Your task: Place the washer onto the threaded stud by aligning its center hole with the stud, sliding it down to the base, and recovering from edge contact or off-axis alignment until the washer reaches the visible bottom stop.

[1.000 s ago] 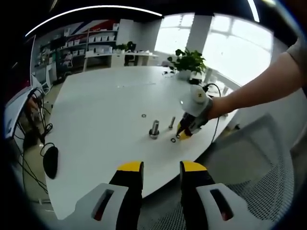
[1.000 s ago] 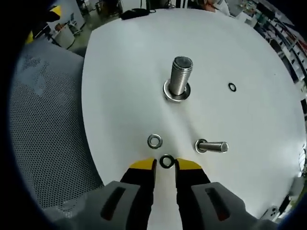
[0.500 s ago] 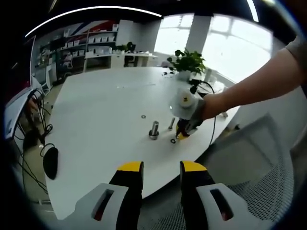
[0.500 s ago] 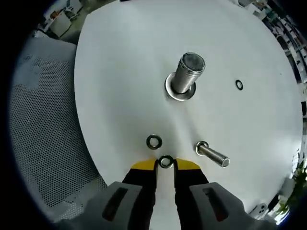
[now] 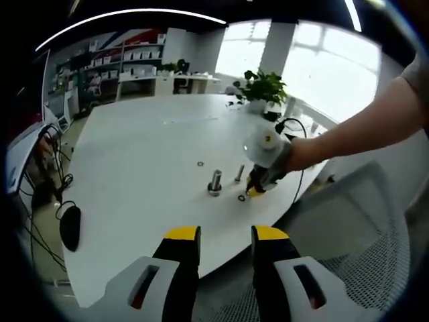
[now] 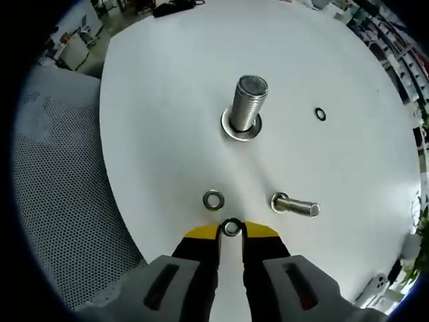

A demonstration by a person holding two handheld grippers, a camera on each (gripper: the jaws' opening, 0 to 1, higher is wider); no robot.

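My right gripper (image 6: pixel 230 233) pinches a washer (image 6: pixel 231 227) down on the white table (image 6: pixel 167 100).

Going big to small: the table, then the tall stud (image 6: pixel 244 104) standing up with a ring at its base, a small bolt (image 6: pixel 295 205) lying on its side, and a nut (image 6: pixel 213 199) just beside the washer. My left gripper (image 5: pixel 225 236) hangs back off the table edge, jaws a little apart, holding nothing.
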